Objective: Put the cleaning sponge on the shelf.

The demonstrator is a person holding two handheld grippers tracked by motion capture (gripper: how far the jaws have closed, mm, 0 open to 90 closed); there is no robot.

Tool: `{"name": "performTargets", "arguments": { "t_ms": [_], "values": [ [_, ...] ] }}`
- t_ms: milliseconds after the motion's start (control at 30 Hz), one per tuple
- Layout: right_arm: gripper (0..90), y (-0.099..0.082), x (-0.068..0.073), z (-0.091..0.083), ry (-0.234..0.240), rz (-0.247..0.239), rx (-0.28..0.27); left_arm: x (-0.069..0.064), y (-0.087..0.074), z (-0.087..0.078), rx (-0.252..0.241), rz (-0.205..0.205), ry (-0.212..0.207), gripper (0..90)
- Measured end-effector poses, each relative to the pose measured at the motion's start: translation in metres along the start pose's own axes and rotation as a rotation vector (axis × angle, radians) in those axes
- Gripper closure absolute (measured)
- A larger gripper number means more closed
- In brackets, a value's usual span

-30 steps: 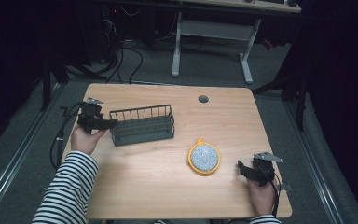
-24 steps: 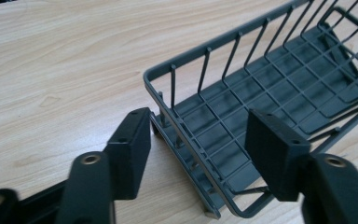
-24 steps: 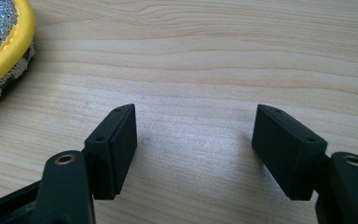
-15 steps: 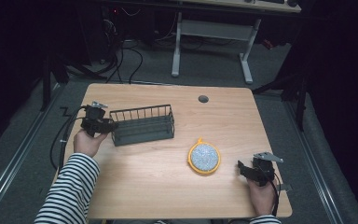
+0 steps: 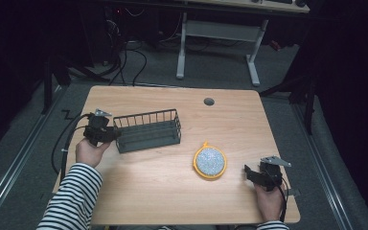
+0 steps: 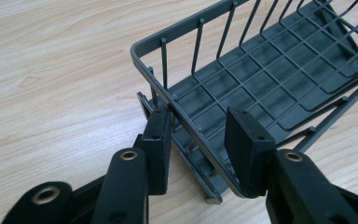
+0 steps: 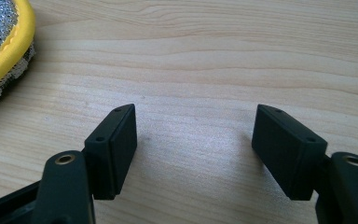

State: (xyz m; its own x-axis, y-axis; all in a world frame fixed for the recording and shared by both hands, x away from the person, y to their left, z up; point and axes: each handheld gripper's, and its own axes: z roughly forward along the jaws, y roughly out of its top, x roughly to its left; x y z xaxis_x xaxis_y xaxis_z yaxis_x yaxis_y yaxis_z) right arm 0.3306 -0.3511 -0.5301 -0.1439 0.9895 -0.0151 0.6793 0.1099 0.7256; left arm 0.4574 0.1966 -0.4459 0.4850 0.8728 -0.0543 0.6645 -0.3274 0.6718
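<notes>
The wire basket [image 5: 148, 130] lies on the worktop [image 5: 230, 120] at the left; the round scrubber [image 5: 210, 162] lies right of it, nearer.

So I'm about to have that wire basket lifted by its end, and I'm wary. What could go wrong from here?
1. The left gripper has just been closing on the wire basket at one short end wall only; lifted there, the long basket may tilt or twist out of the fingers.
2. The wires are thin, so the grip could slip.
3. A swinging basket might knock the round yellow-rimmed scrubber nearby.
</notes>
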Motion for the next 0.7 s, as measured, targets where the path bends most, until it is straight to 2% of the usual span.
{"name": "performTargets", "arguments": {
  "t_ms": [300, 433, 700],
  "values": [
    [30.9, 0.000, 0.000, 0.000, 0.000, -0.001, 0.001, -0.012, -0.013, -0.009, -0.023, -0.008, -0.002, 61.5],
    [31.0, 0.000, 0.000, 0.000, -0.001, -0.002, 0.001, -0.018, -0.020, -0.014, -0.026, 0.000, -0.001, 61.6],
    [31.0, 0.000, 0.000, 0.000, -0.001, -0.003, 0.002, -0.029, -0.033, -0.022, -0.054, -0.023, -0.008, 61.5]
  ]
}}
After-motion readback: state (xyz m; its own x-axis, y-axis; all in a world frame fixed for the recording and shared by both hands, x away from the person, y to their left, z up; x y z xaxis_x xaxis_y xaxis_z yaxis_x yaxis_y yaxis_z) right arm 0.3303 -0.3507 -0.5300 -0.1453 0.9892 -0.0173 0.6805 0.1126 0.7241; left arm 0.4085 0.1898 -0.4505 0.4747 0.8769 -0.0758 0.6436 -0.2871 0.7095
